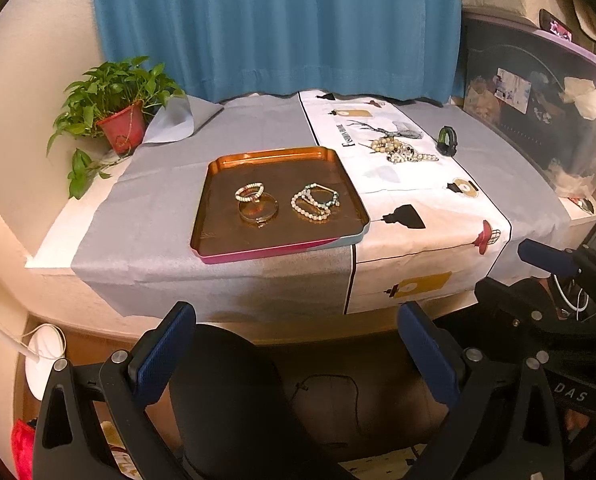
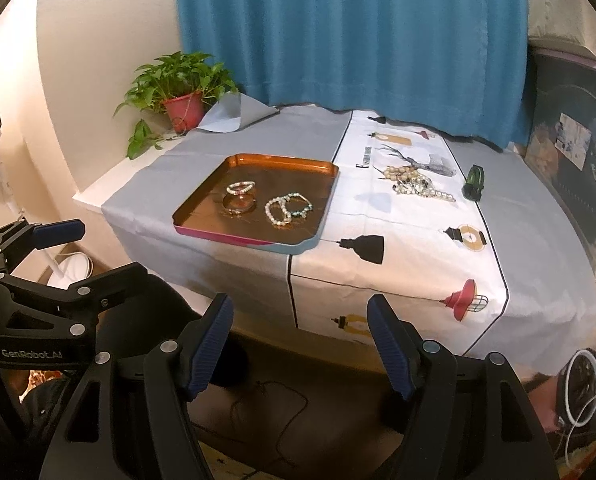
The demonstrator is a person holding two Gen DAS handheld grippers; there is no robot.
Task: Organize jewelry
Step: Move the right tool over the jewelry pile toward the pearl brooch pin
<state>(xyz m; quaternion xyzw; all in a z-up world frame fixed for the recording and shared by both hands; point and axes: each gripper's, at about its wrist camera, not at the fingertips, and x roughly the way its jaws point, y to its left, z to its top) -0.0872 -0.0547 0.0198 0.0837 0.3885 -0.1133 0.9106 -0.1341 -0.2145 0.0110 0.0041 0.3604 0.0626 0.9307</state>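
Observation:
An orange tray sits on the cloth-covered table. In it lie a pearl bracelet on a clear bangle and a cluster of bead bracelets. A pile of bead and pearl jewelry lies on the white printed cloth to the tray's right. My left gripper is open and empty, below the table's front edge. My right gripper is open and empty, also in front of the table. Each gripper shows in the other's view.
A small dark green-trimmed object stands right of the jewelry pile. A potted plant is at the back left. A blue curtain hangs behind. A dark storage bin is at the right. A black stool stands below.

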